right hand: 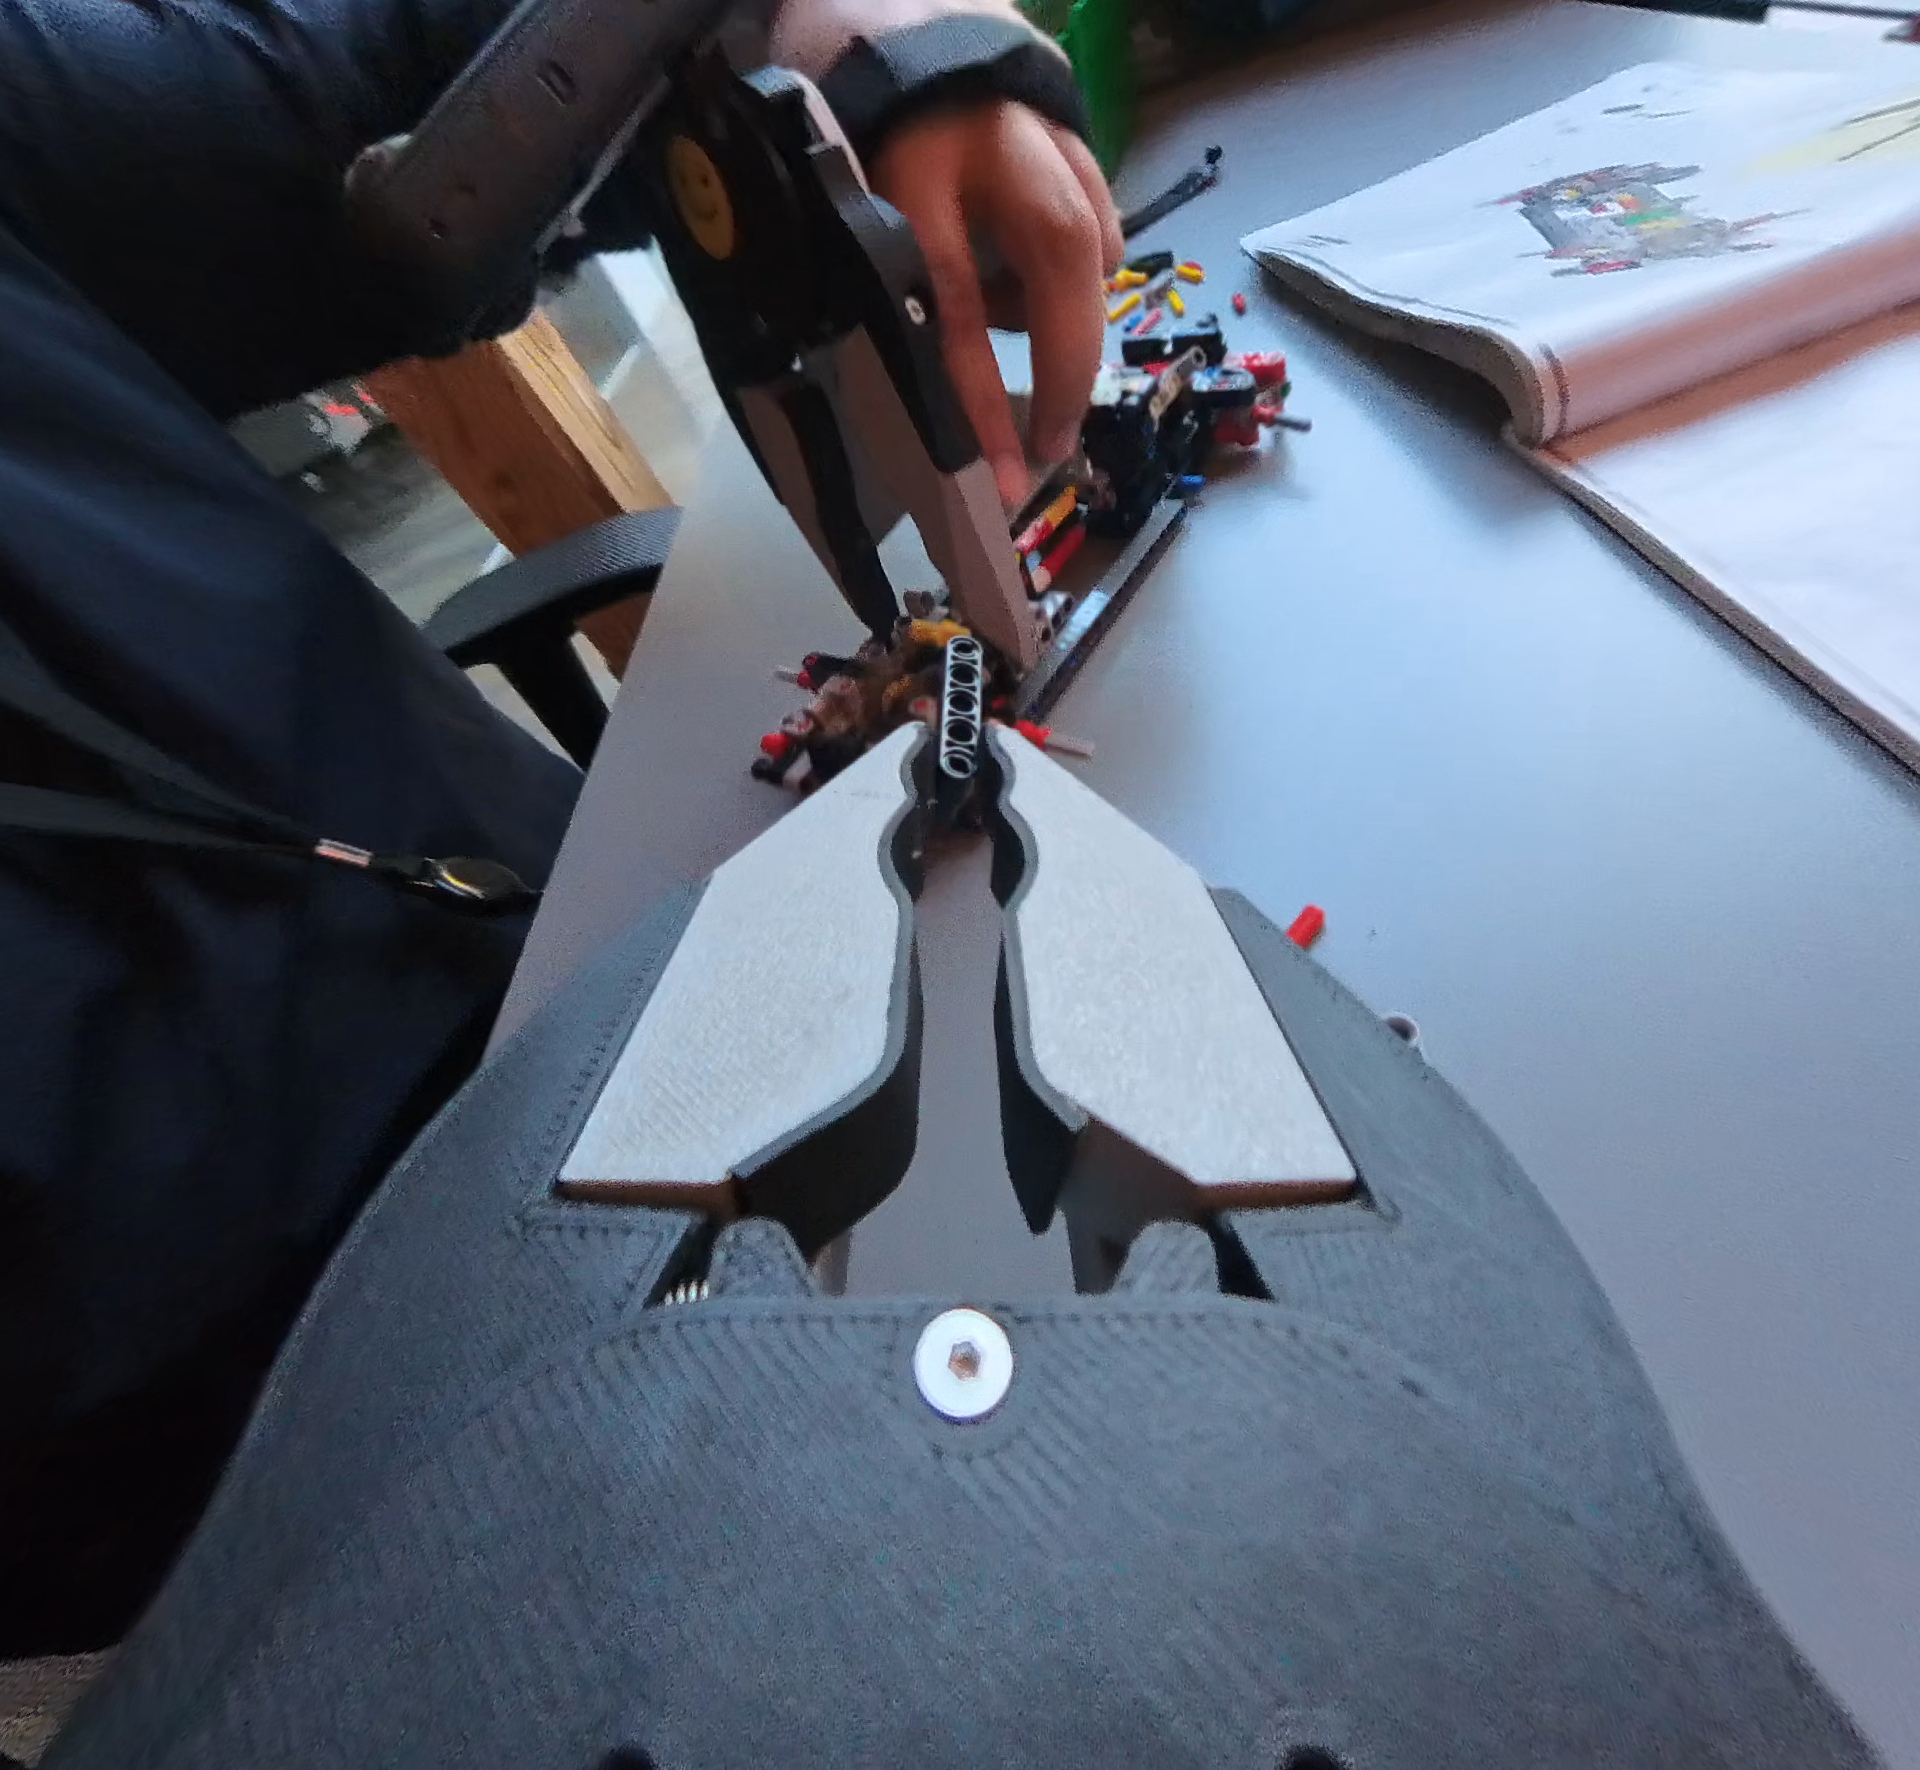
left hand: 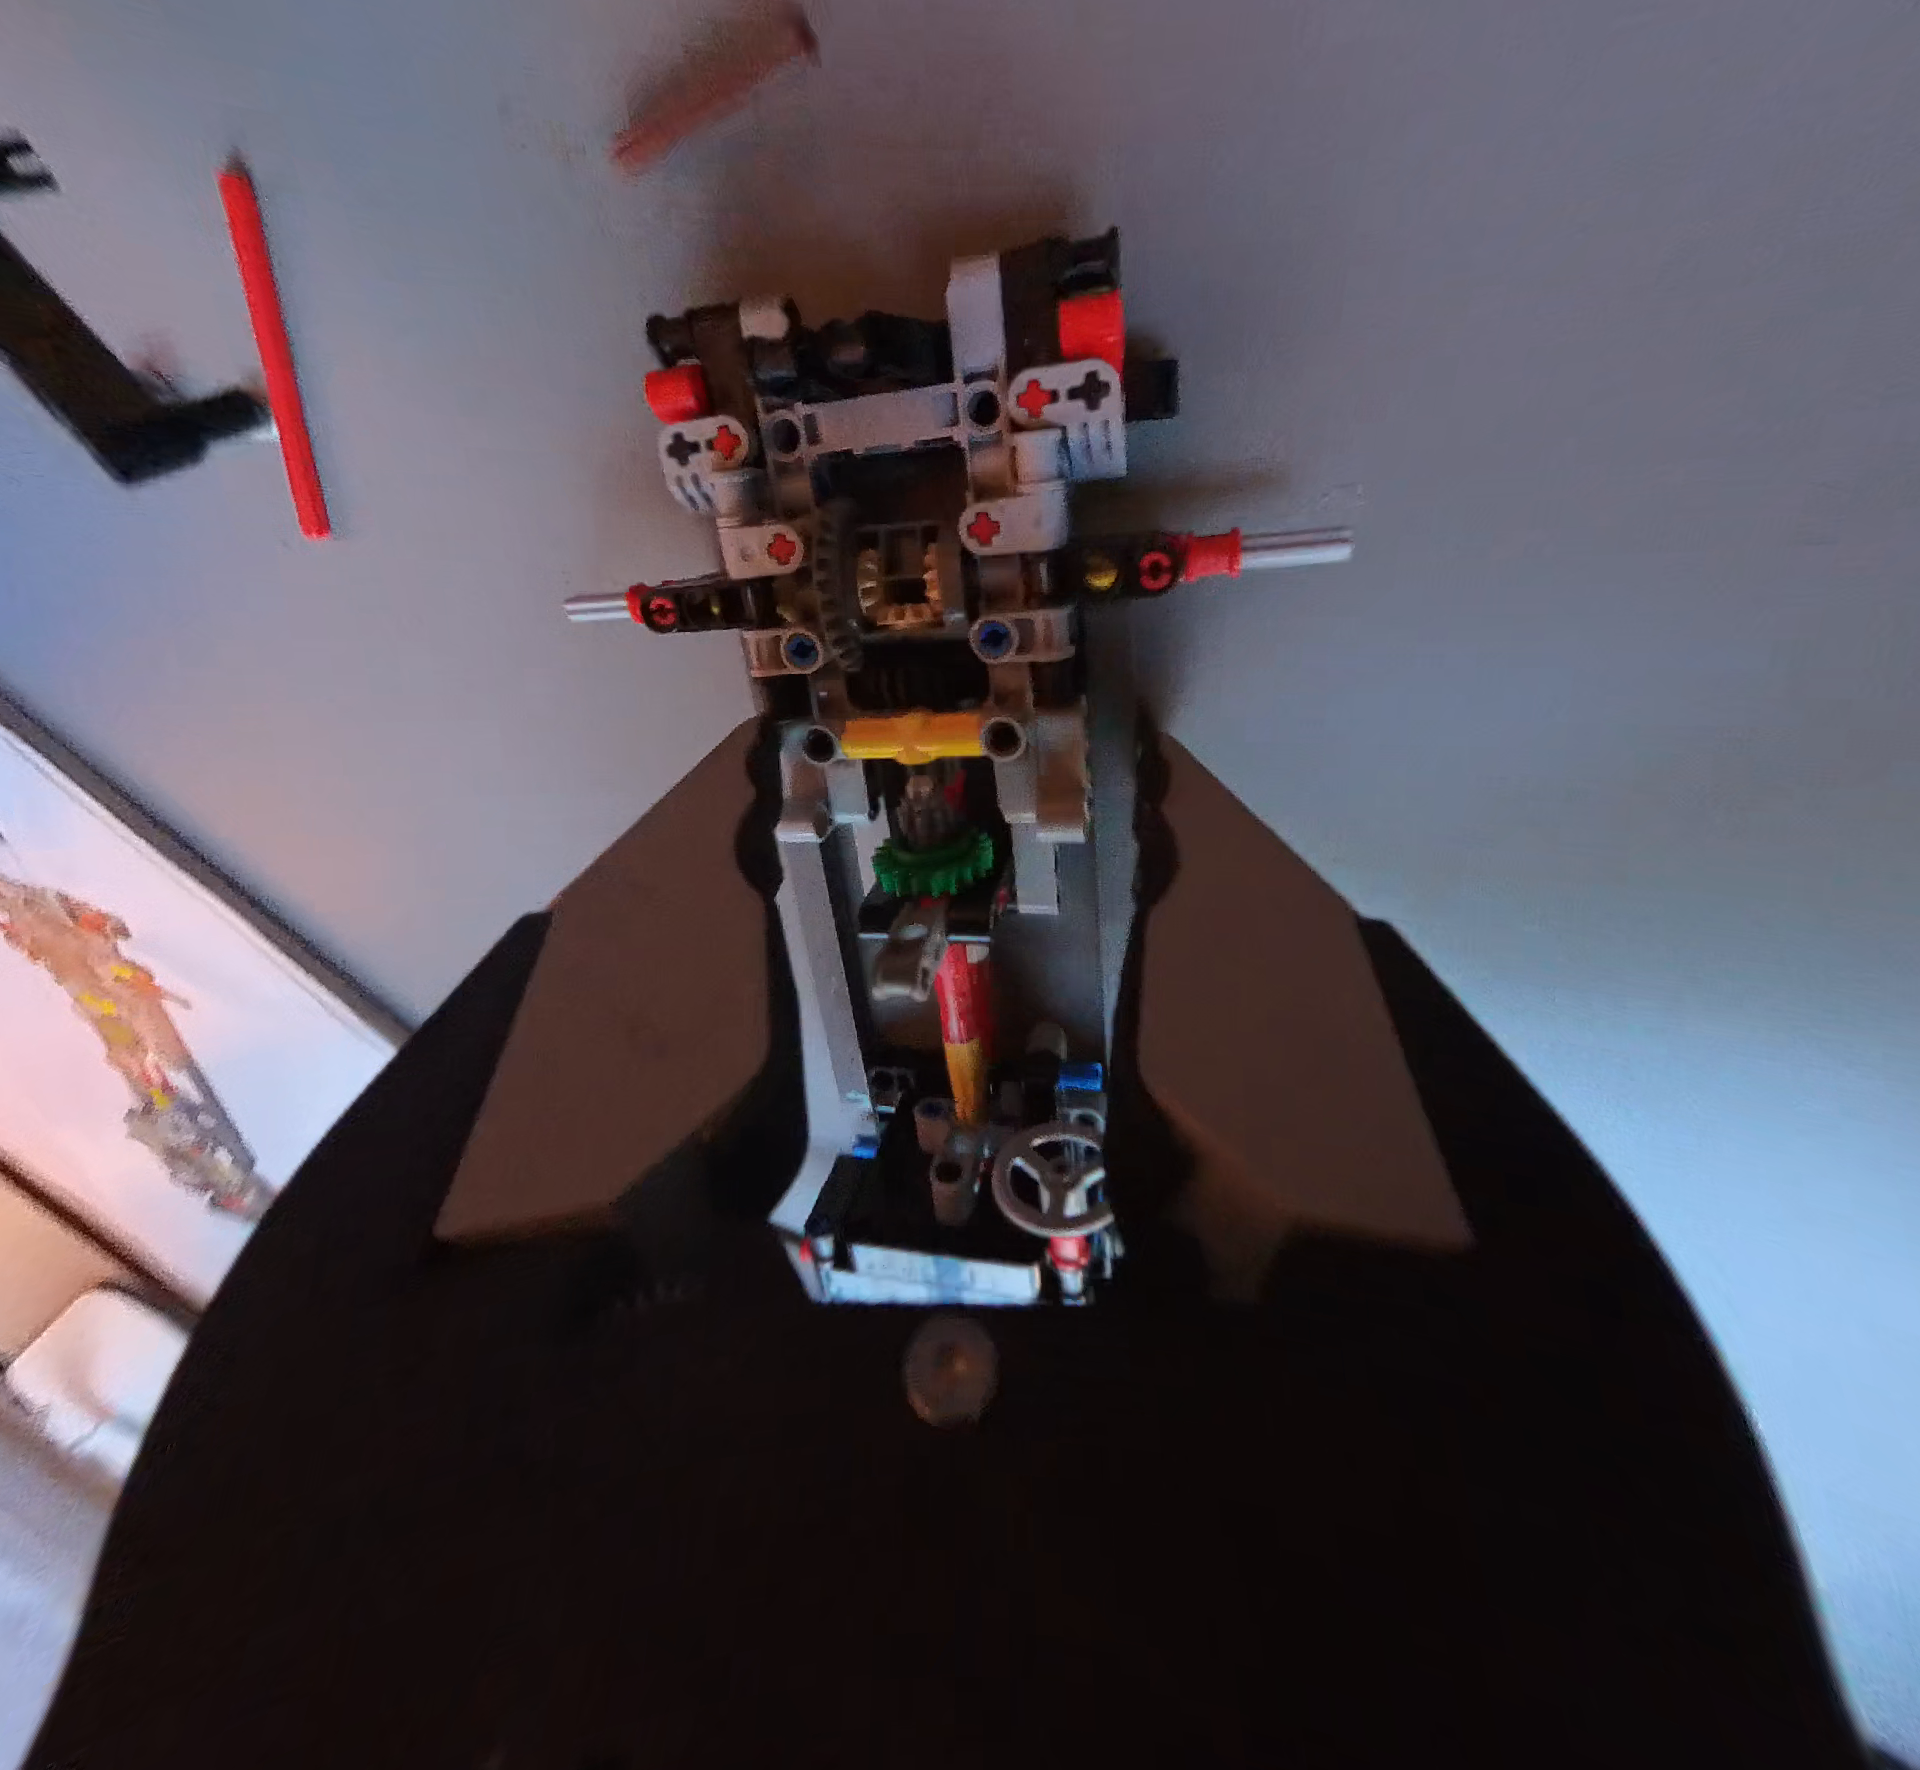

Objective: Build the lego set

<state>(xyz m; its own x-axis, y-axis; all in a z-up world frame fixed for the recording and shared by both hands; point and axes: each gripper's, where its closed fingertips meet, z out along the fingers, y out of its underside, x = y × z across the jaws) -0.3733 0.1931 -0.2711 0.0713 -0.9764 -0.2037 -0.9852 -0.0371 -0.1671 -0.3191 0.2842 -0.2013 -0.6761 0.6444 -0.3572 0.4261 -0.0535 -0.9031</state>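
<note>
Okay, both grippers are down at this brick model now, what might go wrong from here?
1. The left gripper straddles the model chassis; squeezing could pop loose its thin side axles.
2. The black holed beam sticks far out of the right gripper, so it may twist on contact.
3. The red rod nearby could get knocked.

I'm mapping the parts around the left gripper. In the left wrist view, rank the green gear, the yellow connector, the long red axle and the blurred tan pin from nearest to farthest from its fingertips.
1. Yellow connector, between the tips.
2. Green gear, just behind, between the fingers.
3. Long red axle, far left.
4. Tan pin, top centre; close to the axle's distance.
</note>
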